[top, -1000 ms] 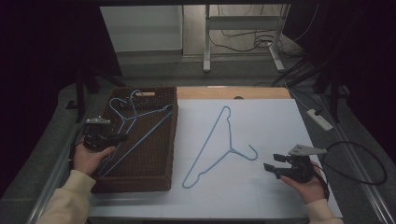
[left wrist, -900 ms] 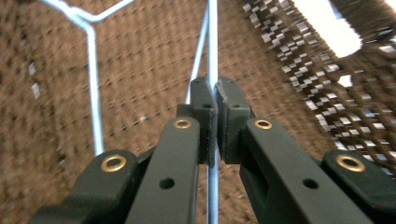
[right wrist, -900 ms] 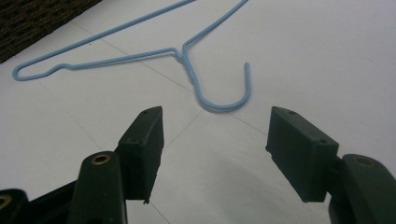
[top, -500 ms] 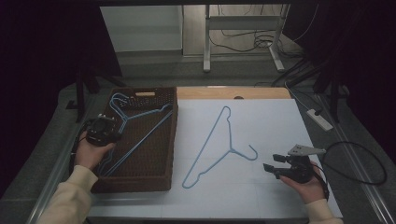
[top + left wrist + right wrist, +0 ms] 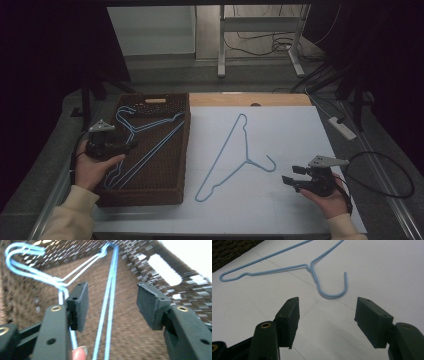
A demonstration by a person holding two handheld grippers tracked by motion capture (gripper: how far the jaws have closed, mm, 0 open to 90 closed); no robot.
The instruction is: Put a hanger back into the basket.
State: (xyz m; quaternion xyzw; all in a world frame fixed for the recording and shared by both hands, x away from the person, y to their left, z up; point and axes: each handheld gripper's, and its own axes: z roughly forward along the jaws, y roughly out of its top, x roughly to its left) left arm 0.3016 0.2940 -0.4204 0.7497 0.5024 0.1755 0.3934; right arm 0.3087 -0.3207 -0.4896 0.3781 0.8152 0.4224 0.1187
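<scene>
Both tongs gape empty: left tongs (image 5: 112,302) over thin blue wire hangers (image 5: 110,302) in a woven basket (image 5: 150,192).

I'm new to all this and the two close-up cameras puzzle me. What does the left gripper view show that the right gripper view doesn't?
The left gripper view looks into the brown woven basket, where blue wire hangers lie between the open jaws of the left gripper. The right gripper view looks over the white tabletop at one loose blue hanger beyond the right gripper. Both share open jaws holding nothing.
</scene>
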